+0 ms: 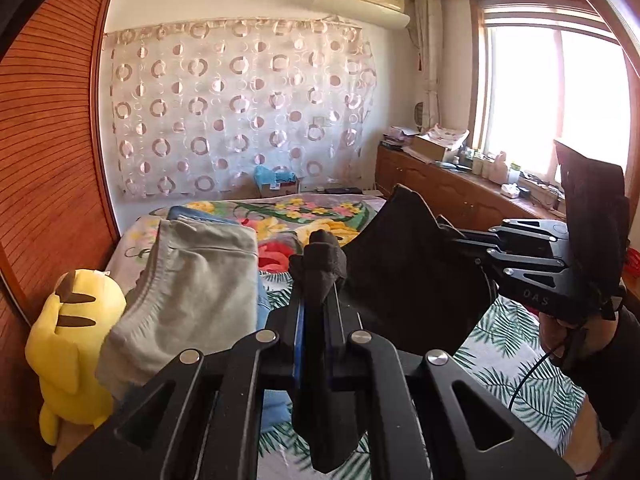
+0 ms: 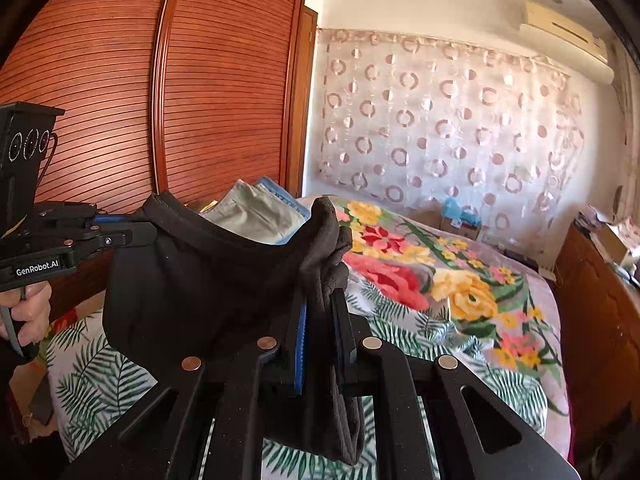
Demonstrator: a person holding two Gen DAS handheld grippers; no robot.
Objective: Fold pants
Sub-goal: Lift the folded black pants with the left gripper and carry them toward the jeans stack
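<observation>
Black pants hang in the air above the bed, stretched between both grippers. My left gripper is shut on one bunched edge of the pants; it also shows in the right wrist view at the left. My right gripper is shut on the other bunched edge of the black pants; it shows in the left wrist view at the right, held by a hand. The lower part of the pants is hidden behind the gripper bodies.
A bed with a floral blanket and a leaf-print sheet lies below. A stack of folded grey and blue clothes sits at the left, beside a yellow plush toy. A wooden wardrobe stands left, a low cabinet right.
</observation>
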